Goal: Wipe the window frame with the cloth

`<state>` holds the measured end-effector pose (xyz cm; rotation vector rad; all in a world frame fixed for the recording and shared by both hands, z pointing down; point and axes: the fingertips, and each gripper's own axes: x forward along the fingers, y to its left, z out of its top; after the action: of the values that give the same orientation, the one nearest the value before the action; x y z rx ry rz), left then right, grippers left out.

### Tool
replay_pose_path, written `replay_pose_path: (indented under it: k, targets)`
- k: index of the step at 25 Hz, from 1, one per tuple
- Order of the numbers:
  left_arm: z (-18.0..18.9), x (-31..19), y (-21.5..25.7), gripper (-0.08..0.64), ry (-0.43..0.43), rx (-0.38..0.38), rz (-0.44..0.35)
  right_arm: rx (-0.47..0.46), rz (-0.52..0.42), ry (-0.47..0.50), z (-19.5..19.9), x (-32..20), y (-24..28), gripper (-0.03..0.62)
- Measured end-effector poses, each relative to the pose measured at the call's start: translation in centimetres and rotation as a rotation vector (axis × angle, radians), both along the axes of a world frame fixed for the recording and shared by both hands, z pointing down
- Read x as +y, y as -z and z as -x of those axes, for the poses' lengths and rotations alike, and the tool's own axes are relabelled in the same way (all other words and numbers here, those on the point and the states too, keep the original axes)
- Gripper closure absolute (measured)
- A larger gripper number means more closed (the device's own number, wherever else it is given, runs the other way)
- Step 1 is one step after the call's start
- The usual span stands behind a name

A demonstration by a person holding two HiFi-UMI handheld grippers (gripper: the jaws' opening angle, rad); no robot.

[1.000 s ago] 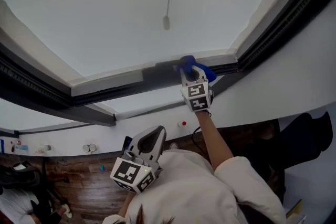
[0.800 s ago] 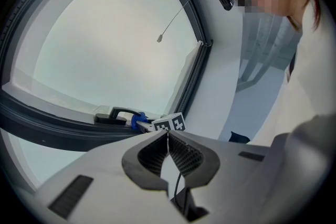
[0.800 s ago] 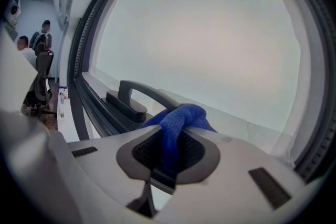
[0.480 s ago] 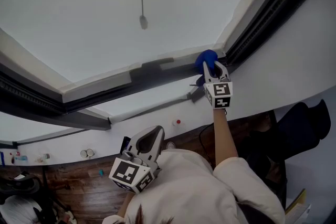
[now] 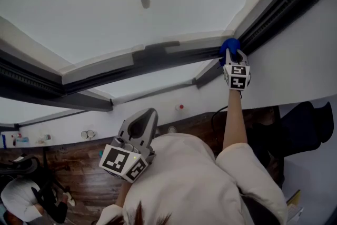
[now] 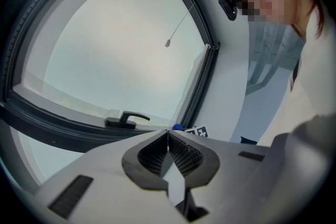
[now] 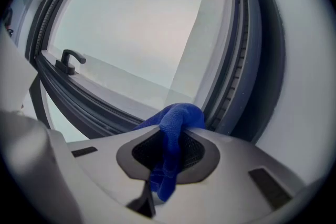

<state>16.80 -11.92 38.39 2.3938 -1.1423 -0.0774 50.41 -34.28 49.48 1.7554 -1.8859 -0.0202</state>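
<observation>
Two right gripper (image 7: 169,140) jaws clamp cloth (image 7: 179,115), touching window frame (image 5: 158,59).

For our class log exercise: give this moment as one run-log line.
phase: wiping | right hand-held gripper: shut on blue cloth | cloth at window frame corner | left hand-held gripper: shut, empty

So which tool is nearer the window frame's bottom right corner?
Right. The right tool, shut on the blue cloth, is pressed into that corner of the window frame. The left tool, shut and empty, is held low by the person's chest.
</observation>
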Motion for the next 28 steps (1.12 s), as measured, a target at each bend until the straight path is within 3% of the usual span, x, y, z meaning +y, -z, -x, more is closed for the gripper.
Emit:
replay_pose_path:
  k: [3,6,8,11,19,28]
  targets:
    - [4.0,-1.2,0.0,0.549,0.128,-0.006,0.002,0.024,-0.020,-0.004,-0.1,-0.8,0.3,0.546]
    - [8.1,-1.4,-0.6,0.549,0.240,-0.038,0.021,-0.011,-0.058,-0.019,0.0,-0.4,0.2,0.546]
    - [10.2,-1.3,-0.7,0.549,0.300,-0.067,0.029,-0.022,-0.071,-0.016,0.4,-0.2,-0.1,0.546]
    - [12.0,-1.2,-0.7,0.549,0.360,-0.094,0.028,0.035,-0.055,0.003,1.2,-0.2,-0.3,0.546]
    - [11.4,-1.4,-0.7,0.549,0.342,-0.085,0.024,0.045,-0.045,0.064,5.6,0.8,-0.5,0.546]
    - [10.2,-1.6,-0.7,0.549,0.302,-0.070,0.019,0.033,-0.049,0.089,8.0,1.2,-0.5,0.546]
